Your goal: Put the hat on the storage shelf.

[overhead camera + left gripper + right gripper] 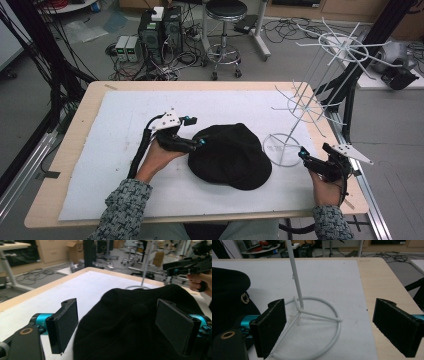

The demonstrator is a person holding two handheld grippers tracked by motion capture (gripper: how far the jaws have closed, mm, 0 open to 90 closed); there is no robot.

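Where white felt-like mat [125, 165] covers pale wooden table [75, 130], soft matte black cap [231, 156] lies mid-mat, domed, button on crown, small metal eyelet on side. Left gripper [194, 132] at cap's left edge, jaws wide, flat textured pads [65, 325] flanking crown. Right gripper [303, 155] near white wire stand [300, 107], jaws wide, its ring base [317, 327] between them. Stand's top cut off in right gripper view. Cap brim hard to make out.
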